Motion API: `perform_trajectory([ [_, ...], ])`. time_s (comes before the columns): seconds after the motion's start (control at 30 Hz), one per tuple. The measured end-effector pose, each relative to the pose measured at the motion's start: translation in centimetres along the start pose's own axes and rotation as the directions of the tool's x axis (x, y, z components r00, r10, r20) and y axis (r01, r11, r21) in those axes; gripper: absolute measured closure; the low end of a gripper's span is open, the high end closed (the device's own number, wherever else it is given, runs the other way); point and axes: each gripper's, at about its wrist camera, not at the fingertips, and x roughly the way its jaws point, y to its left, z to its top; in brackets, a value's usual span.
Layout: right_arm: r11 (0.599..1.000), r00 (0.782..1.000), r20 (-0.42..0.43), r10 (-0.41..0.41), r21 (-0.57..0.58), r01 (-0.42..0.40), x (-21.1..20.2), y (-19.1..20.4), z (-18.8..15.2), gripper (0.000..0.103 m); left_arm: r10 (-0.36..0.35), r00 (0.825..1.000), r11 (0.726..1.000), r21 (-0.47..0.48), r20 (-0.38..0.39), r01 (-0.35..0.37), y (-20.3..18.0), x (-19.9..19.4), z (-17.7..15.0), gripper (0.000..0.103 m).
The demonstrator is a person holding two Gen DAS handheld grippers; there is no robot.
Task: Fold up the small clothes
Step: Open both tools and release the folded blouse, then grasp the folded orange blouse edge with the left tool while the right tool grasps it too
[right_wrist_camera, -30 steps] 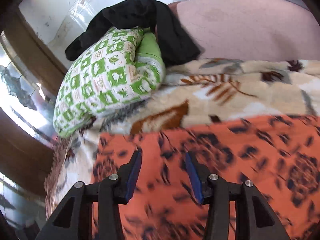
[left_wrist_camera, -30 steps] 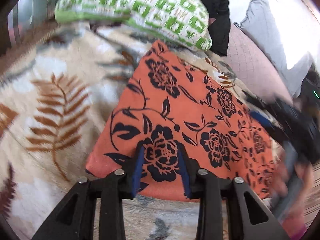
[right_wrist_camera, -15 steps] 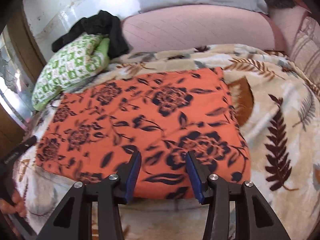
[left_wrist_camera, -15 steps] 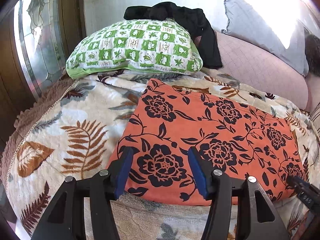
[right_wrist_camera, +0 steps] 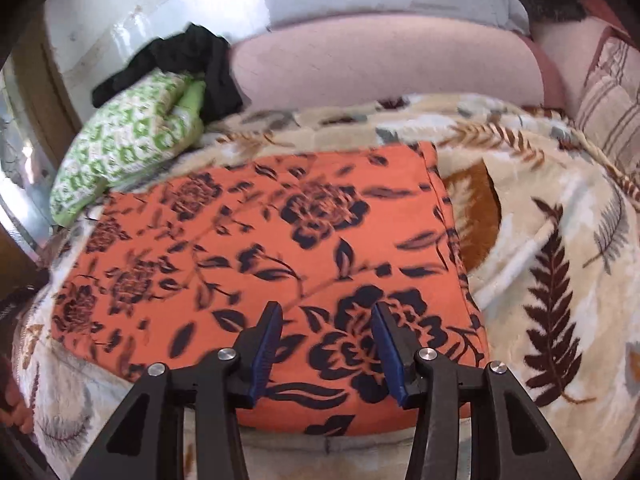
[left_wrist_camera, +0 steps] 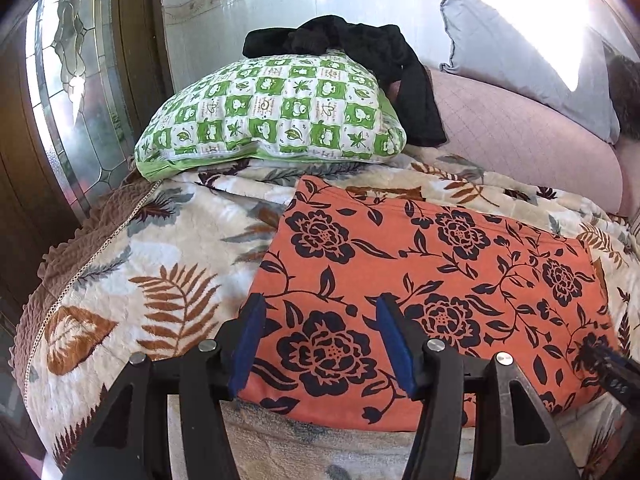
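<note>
Folded cloth (left_wrist_camera: 432, 280) flat on blanket (left_wrist_camera: 120, 280); pillow (left_wrist_camera: 272, 116) behind, garment (left_wrist_camera: 360, 48) on pillow.

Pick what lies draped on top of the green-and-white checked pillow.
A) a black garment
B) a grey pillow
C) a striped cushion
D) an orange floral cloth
A: the black garment is draped over the top and far side of the green-and-white checked pillow, while the orange floral cloth lies flat on the leaf-print blanket.
</note>
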Motion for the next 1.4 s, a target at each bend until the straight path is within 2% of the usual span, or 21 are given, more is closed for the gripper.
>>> perform_trajectory([
  [0.13,1.000,1.000,0.007,-0.010,-0.029,0.010,0.1,1.0,0.0,0.050,0.001,1.000,1.000,0.007,0.015,-0.001,-0.2,-0.3,0.2,0.045],
  [0.33,0.995,0.996,0.022,0.087,0.040,-0.088,-0.9,0.8,0.2,0.050,0.002,1.000,1.000,0.006,0.028,-0.003,-0.1,-0.8,0.4,0.045],
  [0.47,0.971,0.979,0.048,0.197,0.128,-0.202,-2.6,-0.1,0.4,0.050,-0.008,1.000,1.000,-0.001,0.027,0.008,0.0,-1.3,0.3,0.043],
  [0.5,0.963,0.974,0.052,0.219,0.148,-0.225,-3.1,-0.3,0.3,0.046,-0.025,1.000,1.000,-0.013,0.017,0.025,0.2,-1.3,0.2,0.041],
  [0.53,0.953,0.968,0.056,0.244,0.174,-0.250,-3.5,-0.7,0.2,0.044,-0.049,0.999,0.998,-0.037,0.002,0.049,0.6,-1.3,0.2,0.037],
  [0.6,0.912,0.948,0.058,0.314,0.259,-0.318,-4.3,-2.0,-0.2,0.041,-0.092,0.995,0.991,-0.095,-0.037,0.089,1.6,-1.0,-0.2,0.036],
  [0.7,0.818,0.908,0.064,0.414,0.413,-0.401,-4.6,-4.4,-1.5,0.037,-0.144,0.981,0.976,-0.183,-0.131,0.119,3.1,0.2,-1.3,0.036],
  [0.77,0.749,0.883,0.073,0.463,0.502,-0.434,-4.5,-5.8,-2.5,0.036,-0.194,0.961,0.957,-0.255,-0.197,0.141,4.1,1.1,-2.5,0.036],
  [0.83,0.682,0.866,0.086,0.492,0.579,-0.446,-4.1,-7.2,-3.8,0.035,-0.256,0.930,0.926,-0.344,-0.265,0.157,5.2,2.2,-4.0,0.036],
  [0.97,0.602,0.873,0.094,0.479,0.688,-0.405,-2.7,-9.2,-6.1,0.035,-0.392,0.859,0.843,-0.502,-0.329,0.192,6.3,4.4,-6.4,0.036],
  [1.03,0.577,0.873,0.090,0.479,0.717,-0.390,-1.5,-9.8,-6.6,0.035,-0.432,0.842,0.811,-0.547,-0.322,0.207,6.3,5.1,-6.8,0.036],
  [1.1,0.571,0.879,0.096,0.467,0.726,-0.383,-0.5,-9.9,-6.7,0.035,-0.451,0.842,0.791,-0.570,-0.297,0.223,6.4,5.6,-6.6,0.036],
  [1.17,0.563,0.869,0.118,0.480,0.718,-0.409,0.6,-9.7,-6.2,0.035,-0.467,0.846,0.763,-0.600,-0.256,0.240,6.7,6.2,-6.2,0.036],
  [1.23,0.580,0.872,0.139,0.470,0.696,-0.424,1.4,-9.2,-5.3,0.035,-0.485,0.840,0.735,-0.634,-0.243,0.241,7.0,7.5,-6.1,0.036],
  [1.3,0.586,0.870,0.156,0.468,0.682,-0.438,2.4,-8.7,-4.3,0.034,-0.504,0.838,0.695,-0.674,-0.209,0.250,7.3,8.2,-6.2,0.036],
  [1.4,0.628,0.879,0.162,0.448,0.643,-0.439,3.2,-7.7,-3.0,0.033,-0.522,0.836,0.658,-0.704,-0.169,0.268,7.9,8.7,-5.8,0.037],
])
